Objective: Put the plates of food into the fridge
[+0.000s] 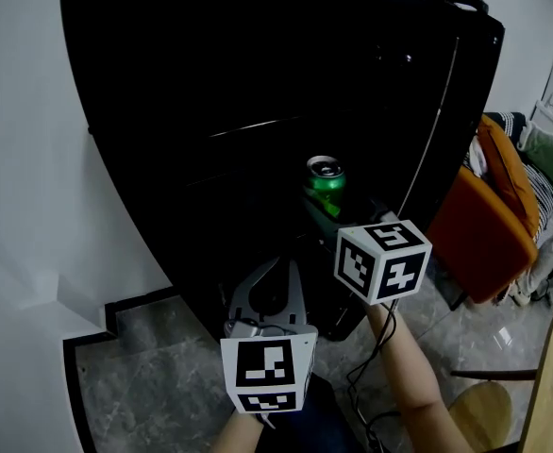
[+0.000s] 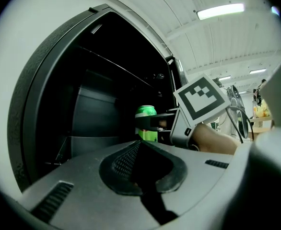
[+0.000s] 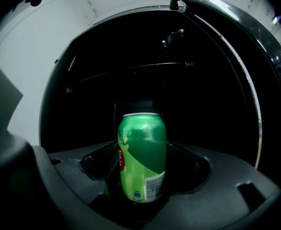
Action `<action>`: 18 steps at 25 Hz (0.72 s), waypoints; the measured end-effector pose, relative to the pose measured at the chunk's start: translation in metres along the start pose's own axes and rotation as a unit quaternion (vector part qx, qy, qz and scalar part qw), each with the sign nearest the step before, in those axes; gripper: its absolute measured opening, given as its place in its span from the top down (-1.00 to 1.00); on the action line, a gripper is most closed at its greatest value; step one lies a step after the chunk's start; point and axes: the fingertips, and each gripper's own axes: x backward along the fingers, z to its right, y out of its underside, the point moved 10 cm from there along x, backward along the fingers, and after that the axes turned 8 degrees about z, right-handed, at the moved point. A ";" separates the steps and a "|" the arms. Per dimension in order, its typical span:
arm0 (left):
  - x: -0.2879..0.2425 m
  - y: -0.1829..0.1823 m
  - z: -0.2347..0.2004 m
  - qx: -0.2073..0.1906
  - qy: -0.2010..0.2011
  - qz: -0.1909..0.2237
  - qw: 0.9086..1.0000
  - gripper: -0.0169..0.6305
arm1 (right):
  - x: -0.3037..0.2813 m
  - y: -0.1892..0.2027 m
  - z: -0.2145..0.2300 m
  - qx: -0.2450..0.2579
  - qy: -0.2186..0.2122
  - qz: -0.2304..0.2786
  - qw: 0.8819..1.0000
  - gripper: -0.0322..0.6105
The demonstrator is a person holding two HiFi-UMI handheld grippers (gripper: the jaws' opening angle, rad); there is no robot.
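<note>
A green drink can (image 1: pixel 326 185) stands upright between the jaws of my right gripper (image 1: pixel 331 206), which is shut on it. The can is held in front of the dark open inside of a black fridge (image 1: pixel 258 92). Seen from the right gripper view, the can (image 3: pixel 141 157) fills the gap between the jaws of the right gripper (image 3: pixel 140 178). My left gripper (image 1: pixel 269 300) is lower and to the left, shut with nothing in it. From the left gripper view, the left gripper (image 2: pixel 141 172) points at the fridge, with the can (image 2: pixel 146 123) beyond it. No plate of food shows.
A thin shelf edge (image 1: pixel 243 127) crosses the fridge interior. The fridge door (image 1: pixel 451 111) stands open at the right. Beyond it sits an orange chair (image 1: pixel 484 225), and a wooden chair (image 1: pixel 541 394) is at the lower right. A white wall (image 1: pixel 31 206) runs along the left.
</note>
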 end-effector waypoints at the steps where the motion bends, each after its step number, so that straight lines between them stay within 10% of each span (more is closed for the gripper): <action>1: 0.002 0.001 0.000 0.001 -0.001 0.001 1.000 0.92 | -0.001 0.001 0.000 0.000 0.001 0.006 1.000 -0.07; 18: 0.014 0.016 -0.006 0.017 -0.022 -0.002 1.000 0.92 | 0.019 0.018 0.000 -0.017 0.010 0.143 0.989 -0.07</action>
